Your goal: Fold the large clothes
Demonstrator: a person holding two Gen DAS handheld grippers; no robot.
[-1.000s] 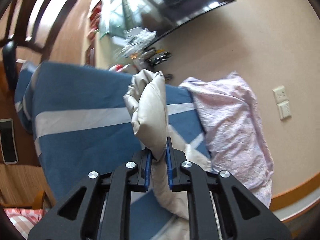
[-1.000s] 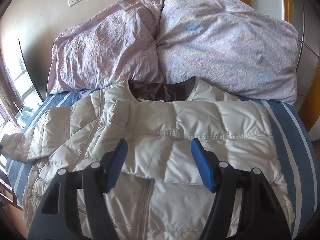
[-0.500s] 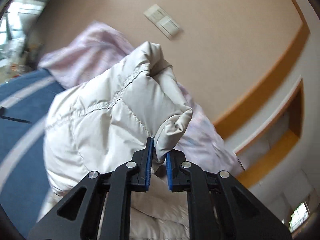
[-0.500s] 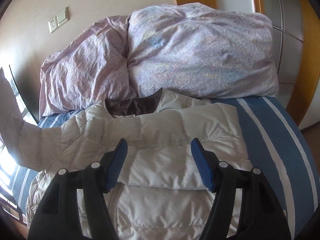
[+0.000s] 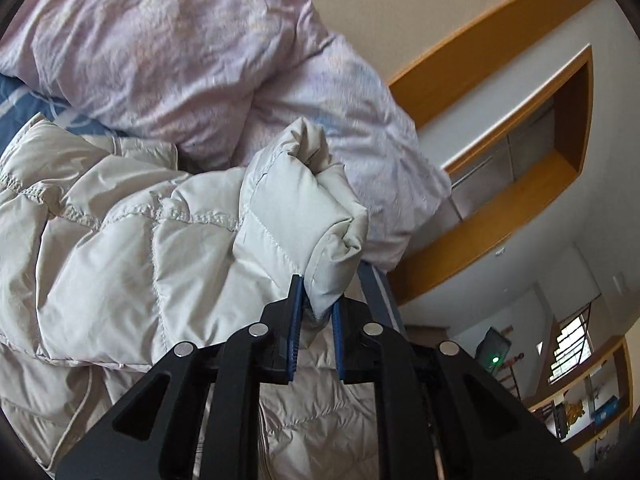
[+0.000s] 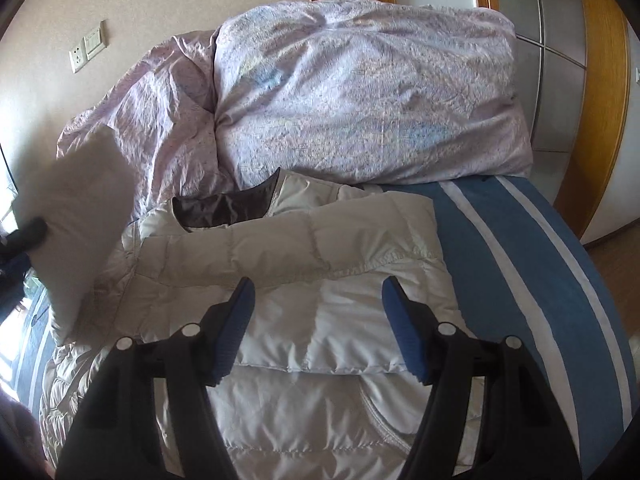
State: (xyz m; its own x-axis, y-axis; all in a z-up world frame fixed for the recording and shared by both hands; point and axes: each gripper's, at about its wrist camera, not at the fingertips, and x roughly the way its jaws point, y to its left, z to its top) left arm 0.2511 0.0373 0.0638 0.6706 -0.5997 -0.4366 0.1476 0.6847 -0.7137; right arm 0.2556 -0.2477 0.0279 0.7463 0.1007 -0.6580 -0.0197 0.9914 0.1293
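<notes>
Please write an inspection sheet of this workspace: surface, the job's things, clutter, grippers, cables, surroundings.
Surface: bed with blue cover with white stripes.
Job's things: pale puffy jacket lying front up on the bed, collar toward the pillows; one sleeve already folded across the chest; the other sleeve lifted above the jacket.
Clutter: two lilac pillows at the head of the bed.
Grippers: left gripper shut on the sleeve cuff; right gripper open, empty, above the jacket's chest.
Cables: nothing seen.
Surroundings: beige wall with a socket and switch; wooden trim on the wall; shelves in the far room, blurred.
</notes>
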